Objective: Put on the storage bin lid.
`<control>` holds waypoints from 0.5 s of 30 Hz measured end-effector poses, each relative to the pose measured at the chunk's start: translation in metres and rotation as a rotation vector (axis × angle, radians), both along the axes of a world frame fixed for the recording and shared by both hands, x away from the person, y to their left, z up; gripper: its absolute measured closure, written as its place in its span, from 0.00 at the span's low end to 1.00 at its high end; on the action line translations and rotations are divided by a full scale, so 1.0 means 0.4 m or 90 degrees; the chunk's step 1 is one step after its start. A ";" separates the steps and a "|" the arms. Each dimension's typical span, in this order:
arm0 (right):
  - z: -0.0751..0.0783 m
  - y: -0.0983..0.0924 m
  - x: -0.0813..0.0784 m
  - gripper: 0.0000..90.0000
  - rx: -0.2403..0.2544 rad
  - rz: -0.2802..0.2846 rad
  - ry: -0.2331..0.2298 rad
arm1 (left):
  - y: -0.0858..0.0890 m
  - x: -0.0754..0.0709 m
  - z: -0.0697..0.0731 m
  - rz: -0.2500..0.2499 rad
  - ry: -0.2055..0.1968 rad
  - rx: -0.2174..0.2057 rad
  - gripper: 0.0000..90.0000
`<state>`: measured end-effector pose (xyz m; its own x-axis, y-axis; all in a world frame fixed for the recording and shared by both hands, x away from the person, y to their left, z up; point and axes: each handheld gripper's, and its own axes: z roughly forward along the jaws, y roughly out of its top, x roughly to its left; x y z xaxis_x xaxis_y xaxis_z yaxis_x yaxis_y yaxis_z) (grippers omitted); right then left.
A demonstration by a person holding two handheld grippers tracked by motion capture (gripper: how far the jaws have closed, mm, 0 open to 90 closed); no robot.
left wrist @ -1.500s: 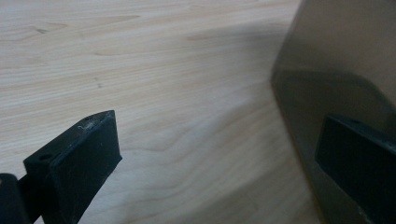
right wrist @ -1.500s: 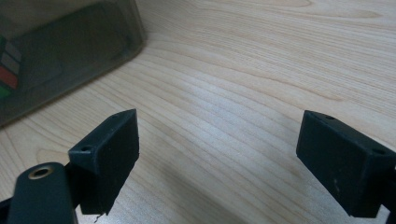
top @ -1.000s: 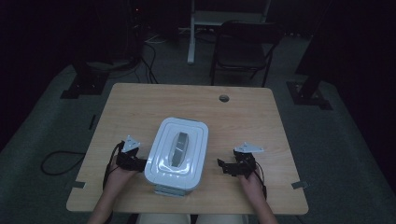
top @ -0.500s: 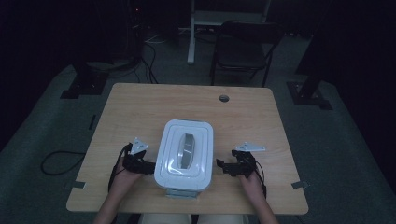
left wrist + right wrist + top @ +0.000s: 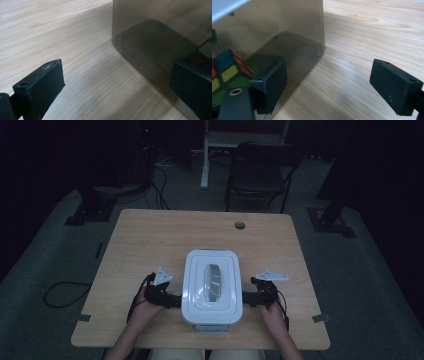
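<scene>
a box (image 5: 212, 287) with a white lid sat on the wooden desk (image 5: 165, 235), near the person's edge and about in the middle from left to right. the lid had a grey handle (image 5: 214, 280) on top. the box had dark see-through walls (image 5: 155, 37).

the left gripper (image 5: 172, 300) was low on the desk, right at the left side of the box. its jaws were wide apart and held nothing. one jaw was right by the box wall.

the right gripper (image 5: 248, 297) was at the right side of the box. its jaws were wide apart too, with nothing between them but bare desk. one jaw sat close against the wall.

through that wall showed a colourful puzzle cube (image 5: 227, 72) inside the box.

a dark chair (image 5: 260, 172) stood on the floor past the far edge of the desk.
</scene>
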<state>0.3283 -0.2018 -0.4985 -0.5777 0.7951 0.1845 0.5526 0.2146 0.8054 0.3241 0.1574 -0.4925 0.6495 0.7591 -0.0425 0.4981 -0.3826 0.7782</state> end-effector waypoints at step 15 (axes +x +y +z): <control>-0.006 -0.066 -0.005 0.16 0.005 -0.040 -0.001 | -0.069 0.032 -0.013 -0.031 0.007 -0.005 0.01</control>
